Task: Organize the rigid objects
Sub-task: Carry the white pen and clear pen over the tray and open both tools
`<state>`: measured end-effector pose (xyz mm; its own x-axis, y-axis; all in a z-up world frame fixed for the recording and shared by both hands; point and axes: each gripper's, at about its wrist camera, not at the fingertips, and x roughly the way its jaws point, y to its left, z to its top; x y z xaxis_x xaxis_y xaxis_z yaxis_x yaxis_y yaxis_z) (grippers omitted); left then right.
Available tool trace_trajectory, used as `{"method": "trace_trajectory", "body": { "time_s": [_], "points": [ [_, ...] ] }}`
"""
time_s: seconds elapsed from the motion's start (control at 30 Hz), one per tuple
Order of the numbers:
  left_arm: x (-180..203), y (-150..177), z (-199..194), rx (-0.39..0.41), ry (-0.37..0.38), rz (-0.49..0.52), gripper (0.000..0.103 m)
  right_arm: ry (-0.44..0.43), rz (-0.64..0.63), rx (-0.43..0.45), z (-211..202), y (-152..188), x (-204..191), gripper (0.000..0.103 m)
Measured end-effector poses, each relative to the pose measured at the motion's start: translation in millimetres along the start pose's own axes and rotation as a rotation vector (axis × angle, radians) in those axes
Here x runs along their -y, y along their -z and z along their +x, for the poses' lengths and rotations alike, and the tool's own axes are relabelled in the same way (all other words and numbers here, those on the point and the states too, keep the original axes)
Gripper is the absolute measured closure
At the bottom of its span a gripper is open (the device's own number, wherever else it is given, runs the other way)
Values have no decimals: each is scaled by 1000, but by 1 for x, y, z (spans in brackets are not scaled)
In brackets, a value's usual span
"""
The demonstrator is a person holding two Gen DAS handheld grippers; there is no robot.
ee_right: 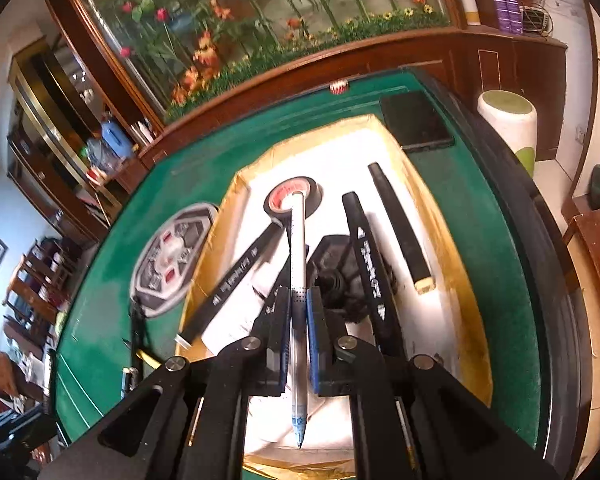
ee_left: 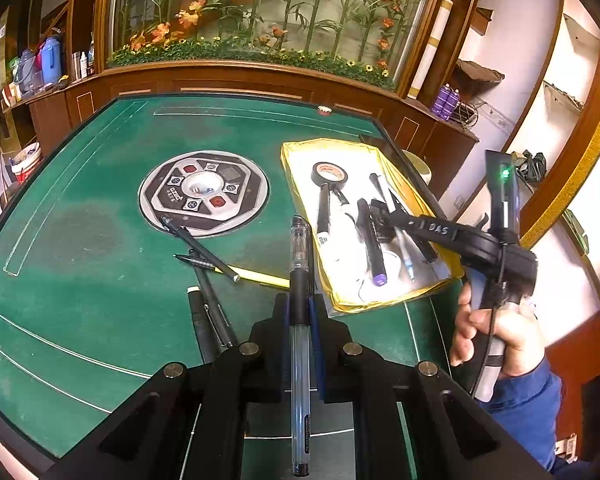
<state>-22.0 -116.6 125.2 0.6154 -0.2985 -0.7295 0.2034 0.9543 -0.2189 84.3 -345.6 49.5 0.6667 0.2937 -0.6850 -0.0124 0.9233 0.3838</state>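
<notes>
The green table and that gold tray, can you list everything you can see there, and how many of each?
table: one, green, underneath everything
round button panel: one, grey and black, table's middle
tray: one, gold rim, white inside, table's right side
tape roll: one, black, far end of tray
black markers: several, inside tray
loose pens: a few, dark, on the felt left of tray
clear pen: one, black grip, in left gripper
white pen: one, in right gripper over tray
hand: one, blue sleeve, holding the right gripper
</notes>
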Motion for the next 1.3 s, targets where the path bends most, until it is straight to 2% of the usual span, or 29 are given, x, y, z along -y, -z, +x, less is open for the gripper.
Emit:
{"method": "trace_trajectory", "body": {
  "time_s": [0.3, 0.53, 0.73, 0.93, 1.1, 1.17, 1.3],
  "points": [
    [11, -1, 3, -10, -1, 10, 93, 42, -30, -53, 11, 7, -2, 96],
    [19, -1, 13, -31, -2, 15, 94, 27, -25, -57, 6, 5, -2, 93],
    [26, -8, 20, -39, -7, 24, 94, 34, -32, 37, -20, 0, -8, 73],
    [31, -20, 30, -53, 7, 17, 94, 38, 23, 158, -51, -7, -1, 69],
    [37, -33, 50, -92, 58, 10, 94, 21, 117, 281, -82, -11, 18, 64],
    [42, -38, 62, -118, 89, 3, 94, 12, 150, 308, -88, -11, 25, 63],
    [61, -49, 87, -155, 104, 24, 94, -16, 184, 317, -92, -11, 31, 63]
  ]
}}
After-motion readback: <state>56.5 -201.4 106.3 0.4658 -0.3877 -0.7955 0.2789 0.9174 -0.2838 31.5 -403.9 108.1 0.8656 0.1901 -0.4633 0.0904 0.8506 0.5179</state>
